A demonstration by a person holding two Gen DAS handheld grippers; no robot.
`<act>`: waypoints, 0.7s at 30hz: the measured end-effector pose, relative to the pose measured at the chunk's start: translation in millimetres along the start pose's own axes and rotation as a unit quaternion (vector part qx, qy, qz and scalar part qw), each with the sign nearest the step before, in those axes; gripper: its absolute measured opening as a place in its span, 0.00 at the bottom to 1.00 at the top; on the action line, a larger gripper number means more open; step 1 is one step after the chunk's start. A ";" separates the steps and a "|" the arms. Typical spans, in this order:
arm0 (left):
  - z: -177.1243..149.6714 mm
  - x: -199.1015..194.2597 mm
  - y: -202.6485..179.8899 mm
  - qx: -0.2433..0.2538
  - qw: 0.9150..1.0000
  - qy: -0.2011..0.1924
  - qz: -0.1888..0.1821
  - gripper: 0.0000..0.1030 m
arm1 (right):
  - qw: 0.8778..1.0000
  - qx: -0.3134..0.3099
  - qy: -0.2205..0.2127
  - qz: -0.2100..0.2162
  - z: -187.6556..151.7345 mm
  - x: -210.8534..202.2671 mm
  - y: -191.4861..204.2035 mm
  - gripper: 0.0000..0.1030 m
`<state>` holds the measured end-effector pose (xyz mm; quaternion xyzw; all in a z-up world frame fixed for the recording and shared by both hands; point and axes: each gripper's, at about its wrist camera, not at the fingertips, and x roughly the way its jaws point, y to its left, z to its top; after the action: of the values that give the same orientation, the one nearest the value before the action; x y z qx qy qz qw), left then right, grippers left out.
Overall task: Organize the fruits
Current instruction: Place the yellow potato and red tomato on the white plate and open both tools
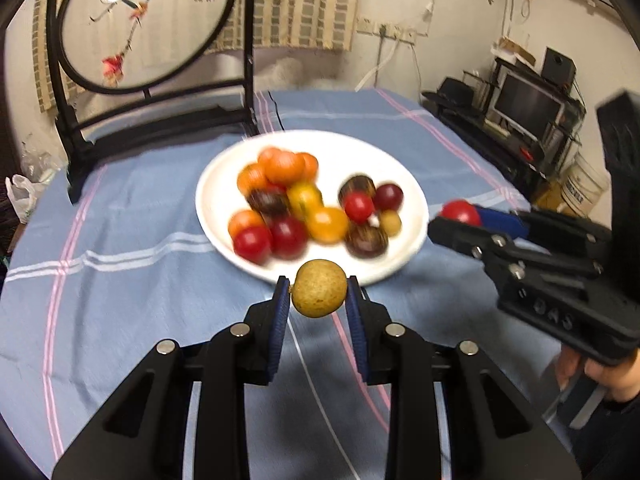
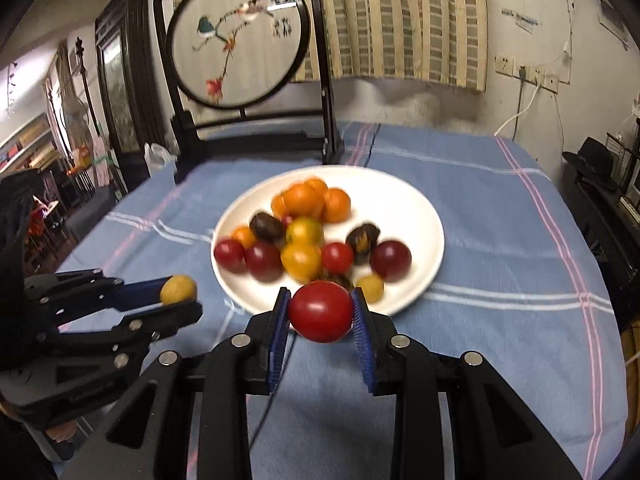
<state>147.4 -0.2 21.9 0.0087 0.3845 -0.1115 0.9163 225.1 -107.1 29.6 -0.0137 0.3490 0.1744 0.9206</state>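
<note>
We've got a tan, speckled round fruit [image 1: 319, 289] pinched between the blue pads of our left gripper [image 1: 319, 294], held in the air just in front of the near rim of the white plate [image 1: 404, 168]. Over on the other side, our right gripper [image 2: 321, 312] is clamped on a glossy red tomato [image 2: 321, 311], also raised just short of that plate's near edge. On the plate sits the rest of the fruit, blurred: a cluster of orange fruits [image 2: 310, 200] toward the back, dark brown ones [image 2: 267, 226], yellow tomatoes [image 2: 301, 258], and red and deep purple-red ones along the front. The plate rests on a blue cloth [image 2: 500, 232] with pink and white stripes, and behind it stands a black-framed embroidered bird screen [image 2: 238, 42], touching the cloth's far side.
</note>
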 end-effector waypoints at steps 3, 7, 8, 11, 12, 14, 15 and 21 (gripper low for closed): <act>16.6 2.7 5.6 -0.007 1.000 -0.009 0.007 0.27 | 1.000 -0.003 -0.006 0.002 9.6 3.2 4.1 0.30; 38.8 15.1 14.0 -0.018 0.999 -0.015 0.025 0.27 | 1.000 -0.007 -0.008 0.004 24.1 19.9 6.4 0.30; 41.7 18.7 14.6 -0.019 0.999 -0.014 0.028 0.27 | 1.000 -0.006 -0.006 0.005 27.0 25.3 7.0 0.30; 51.4 34.4 18.9 -0.025 0.999 -0.006 0.040 0.27 | 1.000 0.001 0.006 0.007 35.1 44.7 4.9 0.30; 54.2 40.3 20.8 -0.028 0.999 -0.001 0.042 0.27 | 1.000 0.003 0.008 0.007 37.1 50.1 4.3 0.30; 57.2 49.7 23.6 -0.033 0.998 0.005 0.046 0.27 | 1.000 0.004 0.010 0.001 40.7 60.3 3.2 0.30; 59.0 55.7 24.8 -0.033 0.998 0.008 0.050 0.27 | 1.000 0.006 0.008 -0.003 41.3 63.8 2.1 0.30; 65.4 79.6 31.1 -0.042 0.997 0.022 0.058 0.27 | 1.000 0.004 0.020 -0.010 43.4 87.5 -0.4 0.31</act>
<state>254.0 7.8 9.5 -0.0046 0.4075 -0.0414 0.9123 313.7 -73.8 5.7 -0.0166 0.3677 0.1637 0.9153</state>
